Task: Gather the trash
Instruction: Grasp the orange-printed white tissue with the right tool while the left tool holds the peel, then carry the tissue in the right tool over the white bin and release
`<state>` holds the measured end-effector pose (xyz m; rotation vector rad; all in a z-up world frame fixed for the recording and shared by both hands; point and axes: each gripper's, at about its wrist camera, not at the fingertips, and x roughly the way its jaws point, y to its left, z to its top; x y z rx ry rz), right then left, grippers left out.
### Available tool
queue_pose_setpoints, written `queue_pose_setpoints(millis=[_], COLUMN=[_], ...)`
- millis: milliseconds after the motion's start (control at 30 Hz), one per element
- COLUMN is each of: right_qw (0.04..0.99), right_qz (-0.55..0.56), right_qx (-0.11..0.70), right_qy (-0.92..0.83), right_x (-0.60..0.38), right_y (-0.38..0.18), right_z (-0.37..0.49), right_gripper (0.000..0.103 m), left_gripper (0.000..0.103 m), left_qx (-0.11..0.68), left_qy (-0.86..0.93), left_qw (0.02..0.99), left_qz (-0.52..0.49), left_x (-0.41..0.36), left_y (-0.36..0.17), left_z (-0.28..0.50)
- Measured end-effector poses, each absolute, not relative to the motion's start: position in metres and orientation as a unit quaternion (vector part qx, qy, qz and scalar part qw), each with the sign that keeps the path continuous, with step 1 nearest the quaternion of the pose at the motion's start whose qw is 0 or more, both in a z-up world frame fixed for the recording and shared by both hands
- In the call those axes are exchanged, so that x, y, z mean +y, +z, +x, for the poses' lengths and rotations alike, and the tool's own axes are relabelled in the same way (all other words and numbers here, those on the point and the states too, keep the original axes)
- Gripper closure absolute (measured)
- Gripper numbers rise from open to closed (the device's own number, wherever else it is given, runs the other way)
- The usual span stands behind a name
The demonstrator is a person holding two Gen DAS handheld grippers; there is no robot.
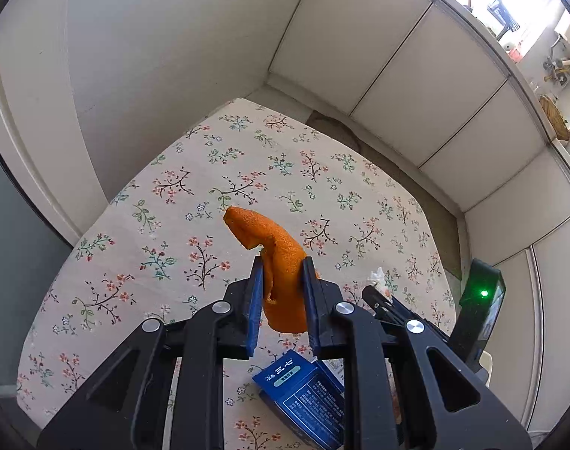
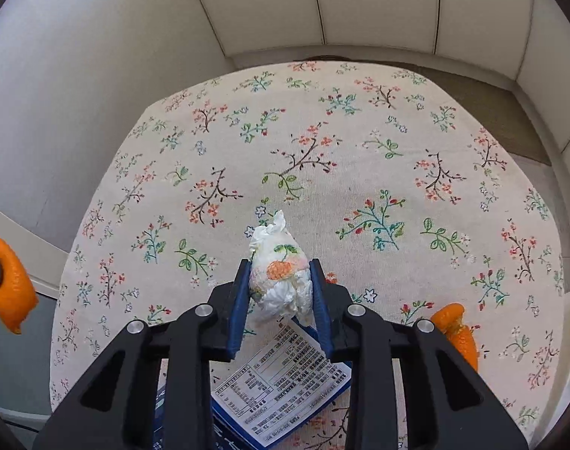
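Observation:
My left gripper [image 1: 283, 266] is shut on a long curl of orange peel [image 1: 270, 251] and holds it above the floral tablecloth [image 1: 172, 195]. The same peel shows at the left edge of the right wrist view [image 2: 11, 281]. My right gripper [image 2: 281, 266] is shut on a crumpled white napkin with a printed orange [image 2: 279, 273], also held above the cloth. A flattened blue and white box [image 1: 303, 397] lies on the table under both grippers; it also shows in the right wrist view [image 2: 281, 382]. Another piece of orange peel [image 2: 455, 330] lies on the cloth at the right.
The table stands in a corner with white walls [image 1: 153, 56] on the left and white cabinet fronts [image 1: 416, 93] behind. A strip of floor [image 2: 509, 112] shows past the far right table edge. The right gripper's body with a green light [image 1: 483, 294] shows in the left wrist view.

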<state>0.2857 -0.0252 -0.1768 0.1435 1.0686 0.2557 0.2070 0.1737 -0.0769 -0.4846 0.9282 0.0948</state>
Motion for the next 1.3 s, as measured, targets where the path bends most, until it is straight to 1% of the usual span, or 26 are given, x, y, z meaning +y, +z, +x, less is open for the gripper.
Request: queue_pose_setpoints(millis=[300,533,967,1300], right_qw=[0.869,0.885,0.922,0.933], right_qz=[0.083,0.092,0.093,0.095], right_qx=[0.472,0.442,0.375,0.344], right_qy=[0.125,0.112,0.031,-0.054], right_x=[-0.037,-0.065,-0.154,-0.237], right_y=[-0.135,-0.106,-0.061,-0.049], right_z=[0.269,0.249,0.204,0.17], right_gripper=[0.072,0.072,0.072,0.071], left_gripper=[0.084,0.084,0.084,0.084], left_qx=[0.429,0.419,0.409,0.412], left_qy=[0.029,0.004,-0.063,-0.115], left_qw=[0.875,0.882,0.89,0.889], left_qz=[-0.223,-0.214,-0.193,-0.16], left_x=[0.153,0.128,0.057,-0.011], left_y=[-0.064,-0.054,-0.042,-0.042], left_z=[0.205,0.202,0.194,0.185])
